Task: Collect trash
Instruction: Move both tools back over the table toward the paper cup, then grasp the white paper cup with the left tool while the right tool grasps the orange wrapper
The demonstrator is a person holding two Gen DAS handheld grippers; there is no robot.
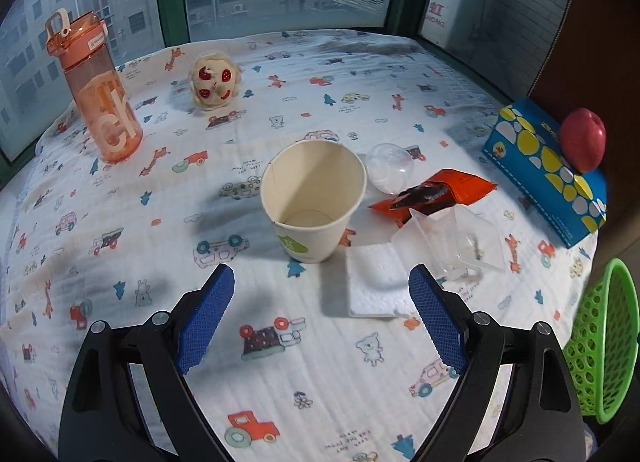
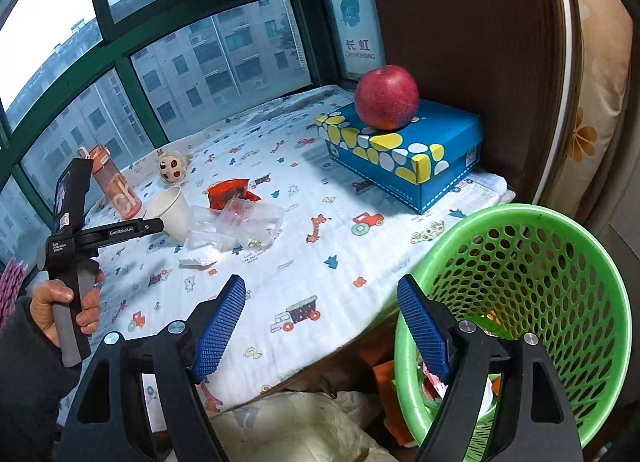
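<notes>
The paper cup stands upright mid-table on the printed cloth, empty, white w/ a green logo low on its side, rim a bit dented w/ a small split on the left. It looks light, so if the left gripper comes in off-centre one pad could nudge it over or shove it into the rest of the pile instead of closing around it. That gripper sits just short of the cup, jaws spread wide, holding nothing.

Right of the cup, packed close: a clear dome lid, an orange snack wrapper, a clear plastic box partly on the wrapper, and a folded white tissue under the box's near edge. Overlaps are the trouble, I think; pull one and the others drag along or slide off the table edge.

The right gripper is also released and empty, hovering by the green basket off the table's corner, some scraps inside it.

Non-trash nearby: orange water bottle, small plush toy, apple on a blue box. A wide swing could knock the apple off.
</notes>
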